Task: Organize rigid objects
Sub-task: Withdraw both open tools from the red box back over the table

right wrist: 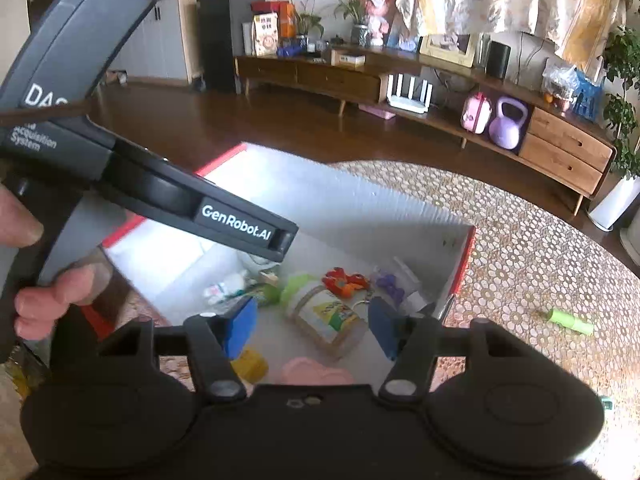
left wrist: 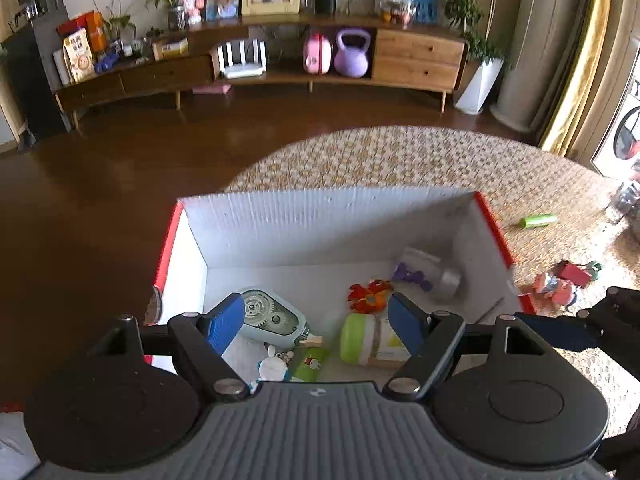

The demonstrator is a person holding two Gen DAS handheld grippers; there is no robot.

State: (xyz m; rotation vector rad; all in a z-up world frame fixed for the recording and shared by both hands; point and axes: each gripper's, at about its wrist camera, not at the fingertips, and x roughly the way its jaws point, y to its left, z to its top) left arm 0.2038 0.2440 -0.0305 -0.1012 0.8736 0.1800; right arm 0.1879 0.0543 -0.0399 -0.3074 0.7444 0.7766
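Both tools hang wide and empty: left tool, right tool. Below sits the box, jar inside.

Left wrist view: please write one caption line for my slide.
Open left gripper hovers above a white box holding a green-lidded jar, a gear toy and other small items.

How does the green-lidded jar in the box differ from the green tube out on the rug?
The jar lies inside the box among other items; the tube lies alone on the rug, outside it. The jar is wide and clear-bodied with a yellow label; the tube is slim and plain green all over. The jar sits between the right gripper's open fingers in view; the tube is off to the side. Both lie on their sides.
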